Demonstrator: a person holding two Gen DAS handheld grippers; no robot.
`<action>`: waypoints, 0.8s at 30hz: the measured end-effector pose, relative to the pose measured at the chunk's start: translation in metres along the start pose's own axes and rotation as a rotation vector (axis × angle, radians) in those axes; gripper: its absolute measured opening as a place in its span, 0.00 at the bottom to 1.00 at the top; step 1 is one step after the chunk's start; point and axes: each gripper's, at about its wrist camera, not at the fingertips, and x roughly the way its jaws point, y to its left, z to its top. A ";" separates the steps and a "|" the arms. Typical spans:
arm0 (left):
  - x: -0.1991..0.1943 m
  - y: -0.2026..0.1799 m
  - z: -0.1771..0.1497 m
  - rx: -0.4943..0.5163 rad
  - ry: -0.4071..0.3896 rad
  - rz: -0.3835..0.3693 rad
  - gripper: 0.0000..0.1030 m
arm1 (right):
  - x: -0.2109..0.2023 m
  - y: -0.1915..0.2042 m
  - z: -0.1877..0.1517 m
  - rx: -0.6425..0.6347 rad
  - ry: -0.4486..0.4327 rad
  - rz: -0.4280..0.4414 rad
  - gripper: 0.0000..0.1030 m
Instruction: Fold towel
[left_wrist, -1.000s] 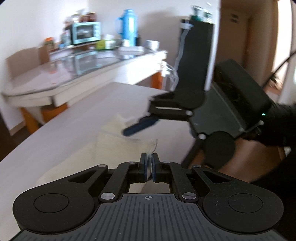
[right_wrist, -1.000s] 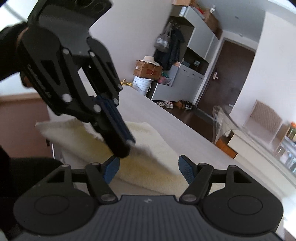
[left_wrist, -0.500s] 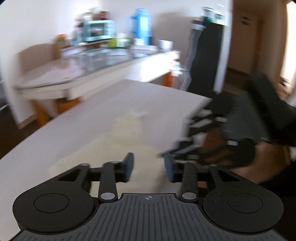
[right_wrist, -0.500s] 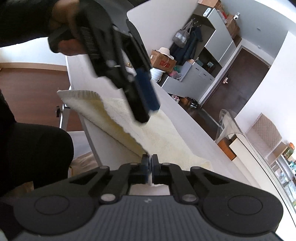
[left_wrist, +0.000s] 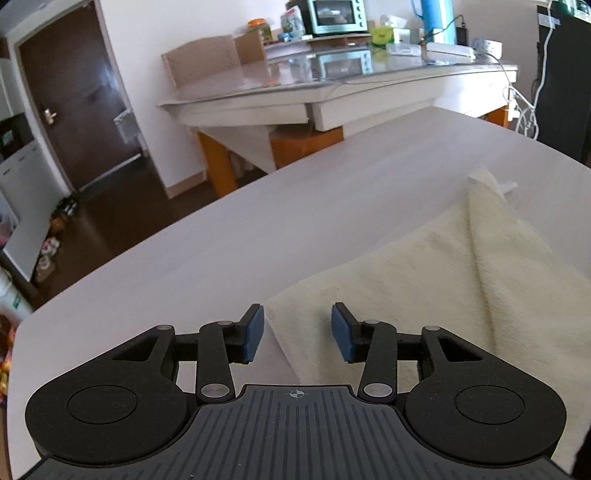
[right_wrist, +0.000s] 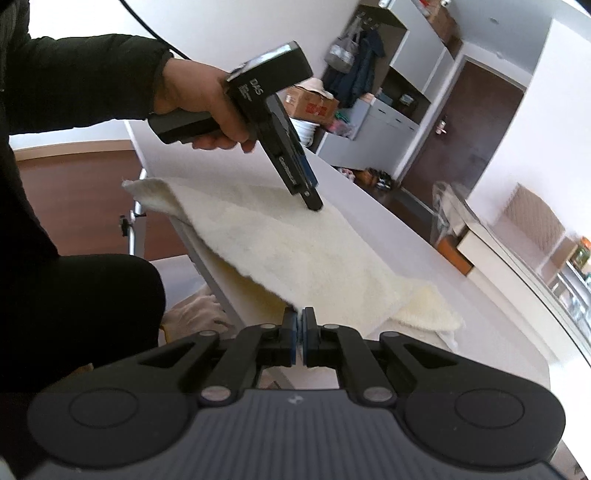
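Right wrist view, cream towel folded, edge overhanging table

Towels: I count one towel, in front of my tools.
Grippers: two, left gripper and right gripper.
Tables: two, white table below, glass-topped table beyond.
Ovens: one toaster oven.

Left gripper opened from clamped, let go of towel, shifted to its left corner. Right gripper went from spread to pinched on towel's near edge, lifted it off table.
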 end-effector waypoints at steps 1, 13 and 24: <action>0.003 0.005 0.001 -0.006 -0.001 0.014 0.51 | 0.002 -0.002 0.000 0.003 0.000 -0.001 0.04; 0.028 0.055 0.009 -0.075 0.013 0.149 0.53 | 0.006 -0.006 0.008 -0.022 0.013 -0.014 0.04; -0.063 0.046 -0.027 -0.056 -0.125 -0.004 0.65 | -0.016 -0.005 0.004 0.014 0.058 -0.072 0.04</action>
